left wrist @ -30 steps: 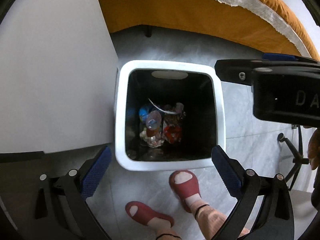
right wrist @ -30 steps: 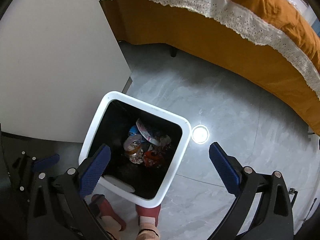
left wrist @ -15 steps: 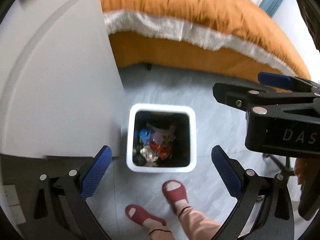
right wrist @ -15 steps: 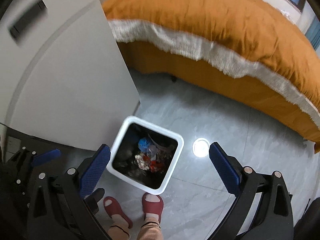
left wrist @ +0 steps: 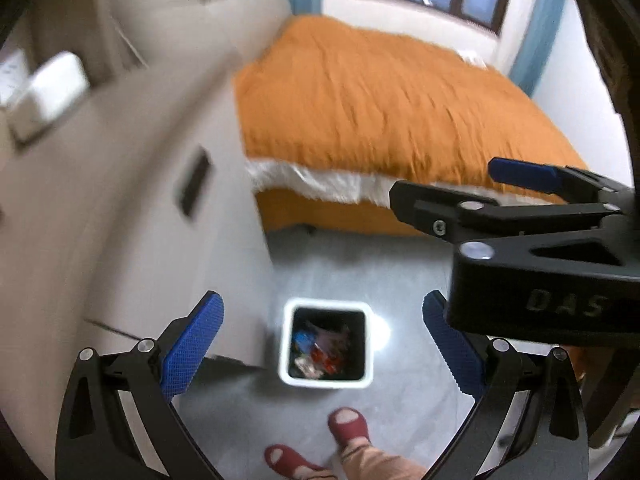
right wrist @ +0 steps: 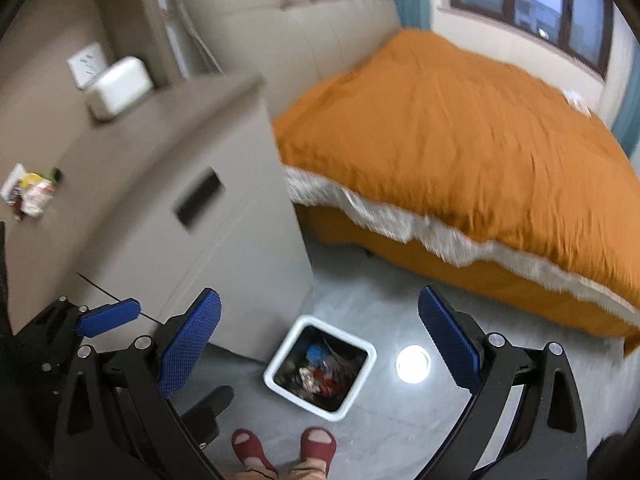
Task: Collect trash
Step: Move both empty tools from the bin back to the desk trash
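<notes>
A white square trash bin [left wrist: 288, 350] stands on the grey floor far below, with colourful wrappers [left wrist: 316, 350] inside; it also shows in the right wrist view [right wrist: 276, 364]. My left gripper [left wrist: 320, 344] is open and empty, high above the bin. My right gripper [right wrist: 318, 344] is open and empty too, and shows side-on in the left wrist view [left wrist: 520, 216]. More small trash items [right wrist: 34, 192] lie on top of the grey bedside cabinet [right wrist: 160, 200] at the far left.
A bed with an orange cover [right wrist: 460, 140] fills the right. A white box [right wrist: 120, 86] sits on the cabinet near a wall socket [right wrist: 86, 64]. A bright light reflection [right wrist: 413, 363] lies on the floor. The person's feet in red slippers [right wrist: 318, 446] stand before the bin.
Both grippers have risen well away from the bin, which looks much smaller now. The cabinet top, headboard and window have come into view. Both stay open and empty.
</notes>
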Tool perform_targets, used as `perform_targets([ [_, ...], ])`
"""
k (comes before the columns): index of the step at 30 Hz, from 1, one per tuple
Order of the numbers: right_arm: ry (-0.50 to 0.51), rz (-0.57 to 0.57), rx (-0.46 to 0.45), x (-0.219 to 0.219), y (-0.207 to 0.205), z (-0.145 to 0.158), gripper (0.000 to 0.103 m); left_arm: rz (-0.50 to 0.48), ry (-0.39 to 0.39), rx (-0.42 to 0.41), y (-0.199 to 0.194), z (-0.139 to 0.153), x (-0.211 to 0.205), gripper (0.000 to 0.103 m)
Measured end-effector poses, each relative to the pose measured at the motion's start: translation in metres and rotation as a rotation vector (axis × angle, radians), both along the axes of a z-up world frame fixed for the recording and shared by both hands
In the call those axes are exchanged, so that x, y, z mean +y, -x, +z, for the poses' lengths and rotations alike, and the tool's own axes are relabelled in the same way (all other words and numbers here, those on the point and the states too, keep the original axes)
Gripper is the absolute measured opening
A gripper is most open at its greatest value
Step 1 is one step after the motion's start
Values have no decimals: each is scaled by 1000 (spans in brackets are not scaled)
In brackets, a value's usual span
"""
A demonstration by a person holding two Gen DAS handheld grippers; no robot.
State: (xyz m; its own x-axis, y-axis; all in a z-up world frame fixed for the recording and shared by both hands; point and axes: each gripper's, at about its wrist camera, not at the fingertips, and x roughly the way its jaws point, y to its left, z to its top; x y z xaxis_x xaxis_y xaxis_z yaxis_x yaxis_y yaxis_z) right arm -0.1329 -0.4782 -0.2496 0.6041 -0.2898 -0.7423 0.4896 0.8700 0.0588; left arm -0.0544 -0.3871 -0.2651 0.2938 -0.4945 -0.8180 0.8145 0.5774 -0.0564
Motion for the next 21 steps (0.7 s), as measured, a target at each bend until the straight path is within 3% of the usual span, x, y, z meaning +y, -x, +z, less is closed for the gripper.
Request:
perform_targets([
  [6, 26, 127, -108, 29, -36, 50, 98, 153, 64, -118, -34, 65, 58, 98],
  [10, 33, 227, -160, 58, -71, 75, 98, 266, 72, -198, -60, 88, 94, 98],
  [15, 52, 364, -198, 103, -117, 95, 98, 435, 43, -257, -108, 97, 146, 98],
  [21, 108, 546, -183, 155, -180, 94, 98, 600, 17, -236, -167, 88, 201, 98],
])
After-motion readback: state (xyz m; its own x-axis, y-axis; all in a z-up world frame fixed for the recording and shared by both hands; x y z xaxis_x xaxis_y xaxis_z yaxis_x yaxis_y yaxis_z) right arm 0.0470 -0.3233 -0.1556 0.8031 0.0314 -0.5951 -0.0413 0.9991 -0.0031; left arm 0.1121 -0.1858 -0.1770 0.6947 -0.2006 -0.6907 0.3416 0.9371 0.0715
